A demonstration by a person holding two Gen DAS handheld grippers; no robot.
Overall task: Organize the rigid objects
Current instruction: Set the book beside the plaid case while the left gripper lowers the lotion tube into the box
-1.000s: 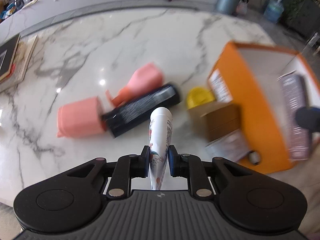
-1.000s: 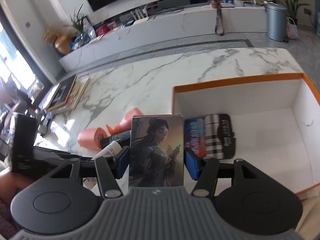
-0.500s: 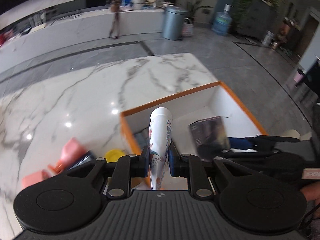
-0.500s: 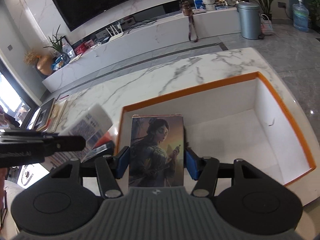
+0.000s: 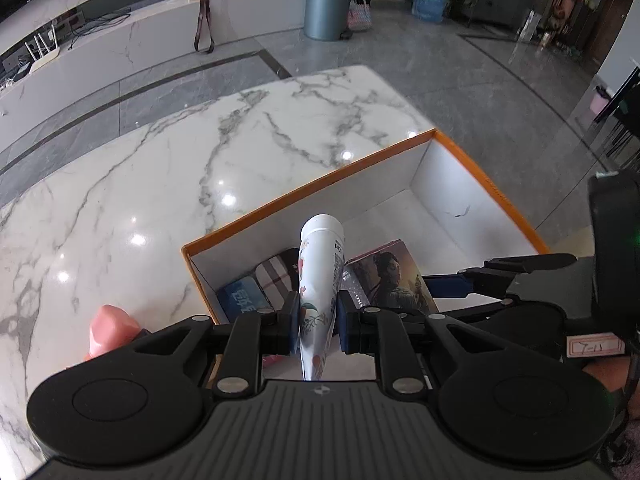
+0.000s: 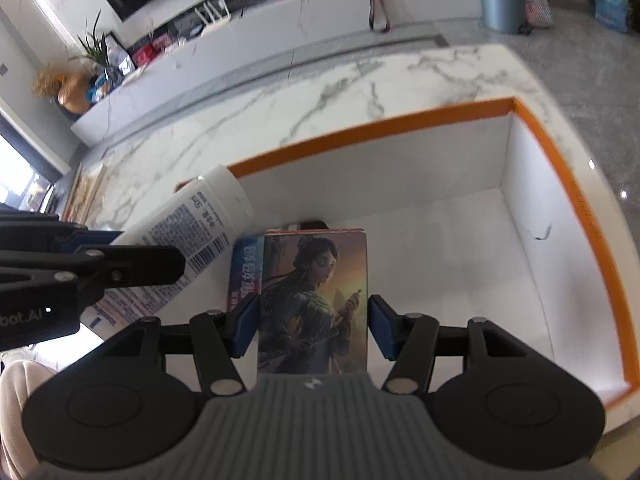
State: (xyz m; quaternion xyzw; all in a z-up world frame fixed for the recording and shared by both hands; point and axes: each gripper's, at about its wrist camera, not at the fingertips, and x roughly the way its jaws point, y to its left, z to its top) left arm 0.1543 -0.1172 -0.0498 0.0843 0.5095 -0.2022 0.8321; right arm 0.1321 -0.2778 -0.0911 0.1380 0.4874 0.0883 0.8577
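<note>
My left gripper [image 5: 318, 326] is shut on a white printed tube [image 5: 320, 276] and holds it over the near left corner of the orange box [image 5: 308, 190] with white inside. The tube also shows in the right wrist view [image 6: 188, 232]. My right gripper [image 6: 312, 326] has its pads a little apart from a picture box showing a painted woman [image 6: 314, 300], which stands inside the orange box [image 6: 380, 126]. It shows in the left wrist view [image 5: 394, 280] too. A blue packet [image 5: 244, 300] and a plaid case [image 5: 278, 274] lie in the box's left corner.
A pink object [image 5: 110, 330] lies on the white marble table [image 5: 160, 184] left of the box. Books [image 6: 86, 192] lie at the table's far left. The box's right half shows bare white floor [image 6: 460, 248]. The table's edge drops off beyond the box.
My left gripper carried the tube from over the table's clutter to over the box's left corner. My right gripper lowered the picture box into the box and its pads parted slightly.
</note>
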